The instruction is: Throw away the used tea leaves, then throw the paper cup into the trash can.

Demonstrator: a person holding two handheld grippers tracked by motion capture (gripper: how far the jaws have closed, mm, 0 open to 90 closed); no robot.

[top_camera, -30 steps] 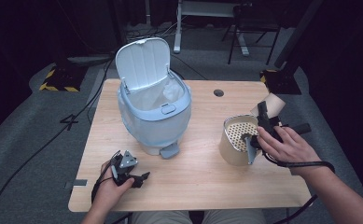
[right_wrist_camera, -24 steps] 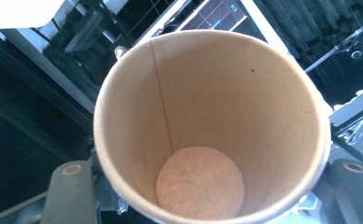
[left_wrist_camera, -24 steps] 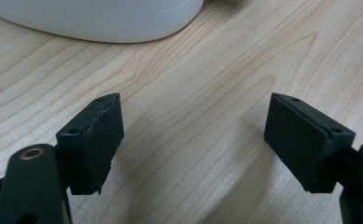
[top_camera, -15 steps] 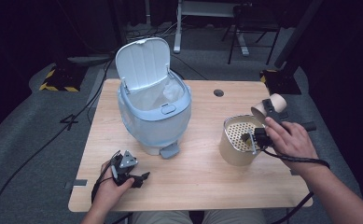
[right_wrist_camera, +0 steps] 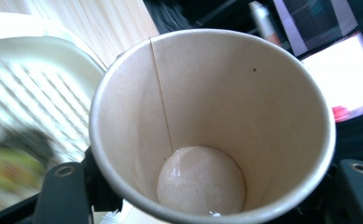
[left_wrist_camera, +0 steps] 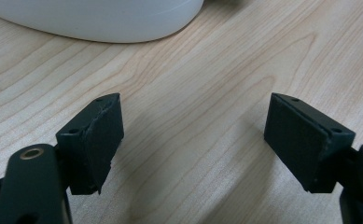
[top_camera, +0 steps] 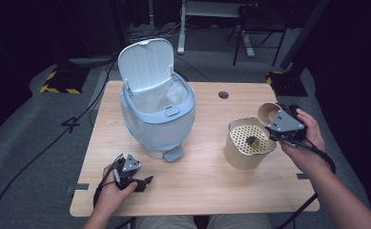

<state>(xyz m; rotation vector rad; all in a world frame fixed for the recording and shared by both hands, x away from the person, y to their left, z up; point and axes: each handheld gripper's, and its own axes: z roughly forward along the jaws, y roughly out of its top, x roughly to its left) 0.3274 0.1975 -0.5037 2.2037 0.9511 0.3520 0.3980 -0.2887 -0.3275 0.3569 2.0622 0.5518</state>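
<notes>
The right claw [top_camera: 274, 125] holds a tan paper cup [right_wrist_camera: 212, 126] between its jaws, tipped on its side just beside the round tan strainer pot [top_camera: 248, 144]. The jaws have just been opening a little. The left claw [left_wrist_camera: 193, 144] stands wide over the wooden table [left_wrist_camera: 207, 65].

The left hand-held gripper [top_camera: 134, 177] rests low, its black jaws spread wide apart with nothing between. The right hand-held gripper [top_camera: 279, 125], raised and tilted, has just been opening slightly, jaws clasping something.

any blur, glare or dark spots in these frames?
High view: table evenly lit, room behind it nearly black. Left gripper view: sharp, soft jaw shadows on the wood. Right gripper view: cup sharp with wet glare on its bottom, strainer at left smeared by blur, bright patches at right blown out.
</notes>
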